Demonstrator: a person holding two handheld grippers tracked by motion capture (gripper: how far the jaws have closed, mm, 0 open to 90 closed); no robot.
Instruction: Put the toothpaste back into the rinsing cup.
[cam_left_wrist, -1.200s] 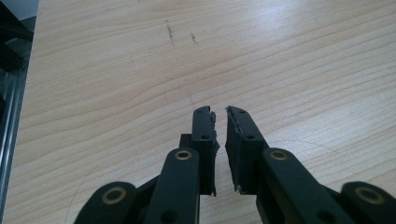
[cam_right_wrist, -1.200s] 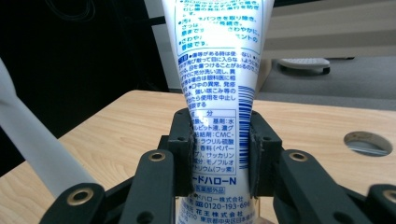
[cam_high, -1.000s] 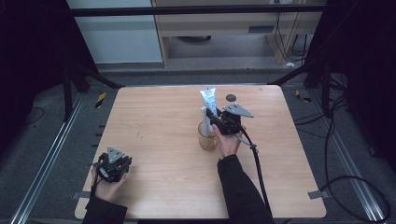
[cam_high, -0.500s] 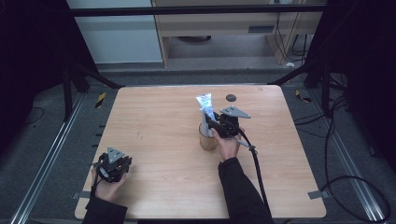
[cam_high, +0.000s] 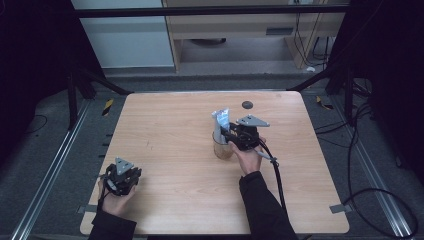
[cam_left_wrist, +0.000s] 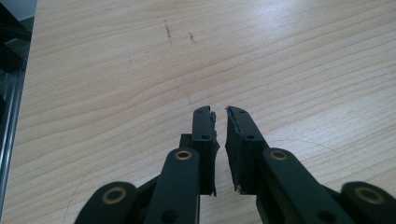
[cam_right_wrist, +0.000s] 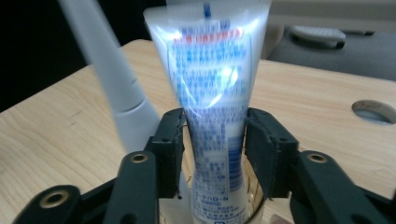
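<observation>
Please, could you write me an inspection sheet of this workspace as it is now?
Surface: wooden table, bare, faint scratch marks.
Job's things: toothpaste tube and grey toothbrush handle standing in a clear cup.
Clutter: nothing seen; one round hole near the far edge.
Grippers: right claw closed on the tube's sides; left claw nearly closed, narrow gap, holding nothing, over the near left corner.
Cables: black cable trails from the right claw; loose cables on the floor at right.
Surroundings: metal rails, cabinet behind, dark floor.
</observation>
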